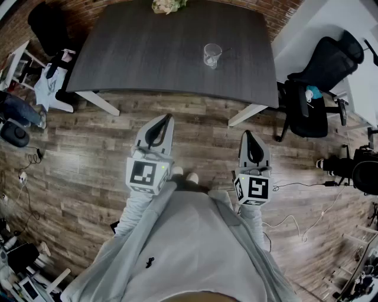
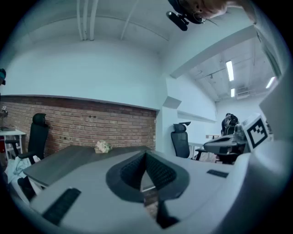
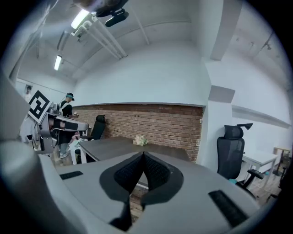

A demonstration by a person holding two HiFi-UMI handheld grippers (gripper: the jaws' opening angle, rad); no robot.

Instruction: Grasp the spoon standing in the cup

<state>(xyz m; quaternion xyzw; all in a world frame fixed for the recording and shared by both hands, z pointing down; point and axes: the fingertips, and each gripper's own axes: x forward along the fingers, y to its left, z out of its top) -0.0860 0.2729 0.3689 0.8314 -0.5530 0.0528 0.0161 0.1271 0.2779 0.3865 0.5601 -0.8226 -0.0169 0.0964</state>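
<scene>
A clear glass cup (image 1: 212, 55) stands on the dark table (image 1: 147, 53), right of its middle; a spoon in it is too small to make out. Both grippers hang over the wooden floor, well short of the table's near edge. My left gripper (image 1: 169, 118) points toward the table, its jaws closed together with nothing between them (image 2: 145, 155). My right gripper (image 1: 247, 134) is beside it, also shut and empty (image 3: 143, 155). Neither gripper view shows the cup.
A pale bunch of flowers (image 1: 168, 5) lies at the table's far edge. A black office chair (image 1: 322, 65) stands to the right of the table, and another chair (image 1: 50, 23) at the left. Cables (image 1: 295, 221) trail over the floor. A person (image 3: 67, 107) stands far off.
</scene>
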